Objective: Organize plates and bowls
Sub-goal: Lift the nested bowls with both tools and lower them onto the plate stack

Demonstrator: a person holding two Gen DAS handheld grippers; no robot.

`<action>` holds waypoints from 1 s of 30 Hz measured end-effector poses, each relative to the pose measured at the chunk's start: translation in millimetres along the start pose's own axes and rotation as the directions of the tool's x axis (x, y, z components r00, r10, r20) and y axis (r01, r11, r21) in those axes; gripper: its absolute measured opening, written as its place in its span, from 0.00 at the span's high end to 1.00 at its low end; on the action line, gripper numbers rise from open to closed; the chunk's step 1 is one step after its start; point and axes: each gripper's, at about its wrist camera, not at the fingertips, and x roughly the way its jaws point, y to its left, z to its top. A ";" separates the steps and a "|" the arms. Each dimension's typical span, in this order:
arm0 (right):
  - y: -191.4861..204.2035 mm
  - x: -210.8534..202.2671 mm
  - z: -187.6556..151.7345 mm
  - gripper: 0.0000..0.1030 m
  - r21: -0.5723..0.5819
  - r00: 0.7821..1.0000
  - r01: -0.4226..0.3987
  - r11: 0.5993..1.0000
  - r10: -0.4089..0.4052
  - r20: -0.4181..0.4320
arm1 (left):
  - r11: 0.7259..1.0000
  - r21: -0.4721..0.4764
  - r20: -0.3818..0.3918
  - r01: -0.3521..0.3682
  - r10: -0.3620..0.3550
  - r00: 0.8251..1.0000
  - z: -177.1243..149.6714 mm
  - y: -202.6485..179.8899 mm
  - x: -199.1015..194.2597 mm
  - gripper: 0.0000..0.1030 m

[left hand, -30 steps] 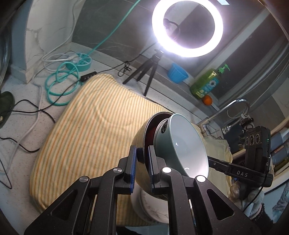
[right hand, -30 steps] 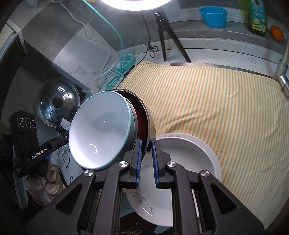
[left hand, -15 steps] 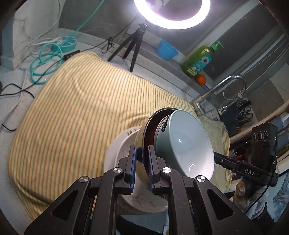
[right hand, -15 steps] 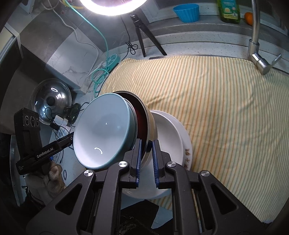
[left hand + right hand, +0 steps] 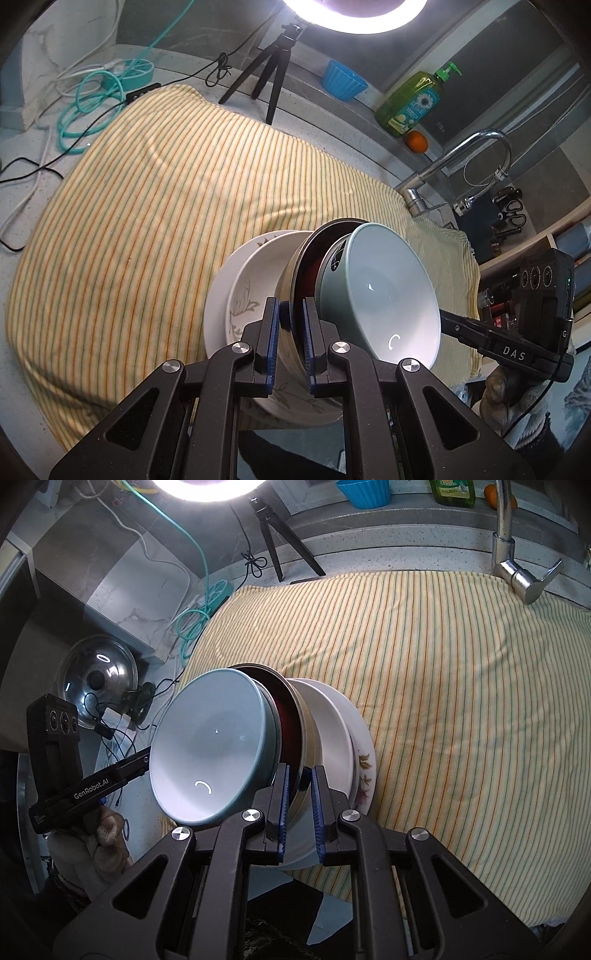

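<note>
The right gripper (image 5: 454, 326) reads "DAS" and the left gripper (image 5: 144, 764) reads "GenRobot.AI". Both are clamped narrowly on opposite rims of one metal bowl (image 5: 304, 734), red inside. One teal bowl (image 5: 210, 749) nests in it, and two white floral plates (image 5: 360, 749) lie just beyond, on the striped cloth (image 5: 461, 701).
</note>
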 end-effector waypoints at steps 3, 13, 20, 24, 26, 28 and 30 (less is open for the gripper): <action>-0.1 0.8 -1.5 0.89 0.003 1.000 0.002 1.000 -0.002 -0.002 | 1.000 0.002 -0.008 -0.005 0.005 1.000 -0.4 0.8 2.6 0.90; -0.5 3.9 0.2 0.88 -0.002 1.000 0.002 1.000 -0.002 -0.013 | 1.000 0.011 -0.013 -0.007 0.007 1.000 -0.3 0.7 2.1 0.90; 7.1 -0.8 -1.5 0.77 -0.057 0.999 0.049 0.997 -0.049 0.010 | 0.998 0.047 -0.006 -0.033 0.033 0.999 -1.1 -3.3 -0.6 0.89; 6.7 -8.5 -3.0 0.61 -0.068 0.997 0.076 0.995 -0.074 0.038 | 0.996 0.066 0.007 -0.054 0.054 0.999 -0.8 -4.7 -5.8 0.76; 6.1 -13.2 -3.2 0.53 -0.072 0.996 0.080 0.994 -0.076 0.052 | 0.996 0.069 0.016 -0.063 0.062 0.998 -0.2 -4.3 -8.9 0.76; 6.2 -19.3 -3.0 0.44 -0.079 0.994 0.090 0.993 -0.084 0.075 | 0.994 0.078 0.022 -0.075 0.074 0.997 -0.1 -4.7 -12.0 0.71; 5.7 -26.8 -3.6 0.35 -0.086 0.991 0.093 0.992 -0.085 0.099 | 0.991 0.096 0.034 -0.094 0.092 0.995 -0.9 -7.3 -16.0 0.56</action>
